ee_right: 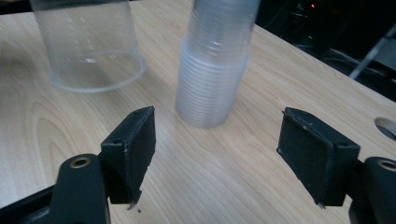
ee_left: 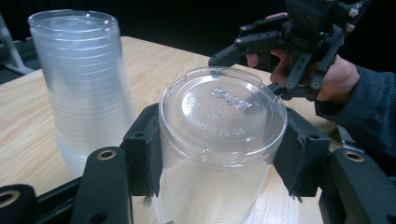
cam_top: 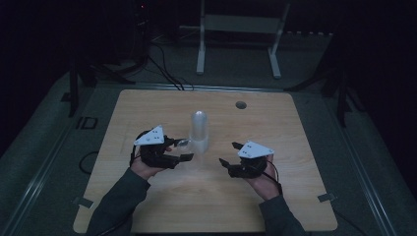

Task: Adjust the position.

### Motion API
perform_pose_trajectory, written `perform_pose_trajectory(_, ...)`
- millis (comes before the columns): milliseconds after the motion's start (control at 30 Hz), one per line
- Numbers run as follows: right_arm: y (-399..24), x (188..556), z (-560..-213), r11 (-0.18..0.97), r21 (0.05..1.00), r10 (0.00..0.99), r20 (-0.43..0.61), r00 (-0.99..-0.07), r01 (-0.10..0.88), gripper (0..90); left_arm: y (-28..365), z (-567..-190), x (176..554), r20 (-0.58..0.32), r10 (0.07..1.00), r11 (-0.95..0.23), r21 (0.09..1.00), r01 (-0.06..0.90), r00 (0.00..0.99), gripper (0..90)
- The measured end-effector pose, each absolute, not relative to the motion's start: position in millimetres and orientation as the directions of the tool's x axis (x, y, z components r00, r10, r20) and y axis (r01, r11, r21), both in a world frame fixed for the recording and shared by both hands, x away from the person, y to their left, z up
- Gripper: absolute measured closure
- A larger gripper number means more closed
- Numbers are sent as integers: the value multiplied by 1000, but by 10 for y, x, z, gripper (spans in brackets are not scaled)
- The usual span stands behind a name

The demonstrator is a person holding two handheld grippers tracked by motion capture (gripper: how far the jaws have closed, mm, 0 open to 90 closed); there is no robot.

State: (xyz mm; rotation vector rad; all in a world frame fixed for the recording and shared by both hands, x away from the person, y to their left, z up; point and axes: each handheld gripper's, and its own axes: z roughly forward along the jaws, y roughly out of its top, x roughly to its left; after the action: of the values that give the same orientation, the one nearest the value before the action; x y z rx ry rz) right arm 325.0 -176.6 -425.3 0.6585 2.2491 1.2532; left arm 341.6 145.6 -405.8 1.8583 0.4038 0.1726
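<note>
A tall stack of clear plastic cups (cam_top: pixel 199 130) stands upside down near the middle of the wooden table (cam_top: pixel 147 206). Just left of it, my left gripper (cam_top: pixel 187 150) is shut on a single clear cup (ee_left: pixel 222 135), also upside down, with a black pad pressed on each side and its rim at the tabletop. In the left gripper view the stack (ee_left: pixel 81 79) stands to the left of that cup. My right gripper (cam_top: pixel 228 153) hovers to the right of the stack, open with nothing between its jaws. The right gripper view has the stack (ee_right: pixel 215 70) ahead and the held cup (ee_right: pixel 91 46) at upper left.
A round hole (cam_top: pixel 241 104) is cut in the table's far right part. Beyond the table stands a white frame (cam_top: pixel 236 29) on the floor, with cables (cam_top: pixel 162 69) trailing to its left. Bare wood lies along the near edge.
</note>
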Motion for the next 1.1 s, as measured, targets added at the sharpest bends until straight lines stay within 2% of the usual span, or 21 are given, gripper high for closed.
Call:
perform_pose_trajectory(500,-1546,3204,-4204,467,876,511,-153,-846,124,273,1450,-4078,3380,-101,332,-247,950,189,938,409)
perform_pose_trajectory(767,-1535,3224,-4186,374,915,467,-45,-883,151,273,1440,-4095,3375,-139,303,-202,958,206,943,409)
perform_pose_trajectory(1100,-1498,3215,-4180,340,928,435,-13,-900,151,276,1424,-4111,3377,-175,270,-162,961,224,947,410)
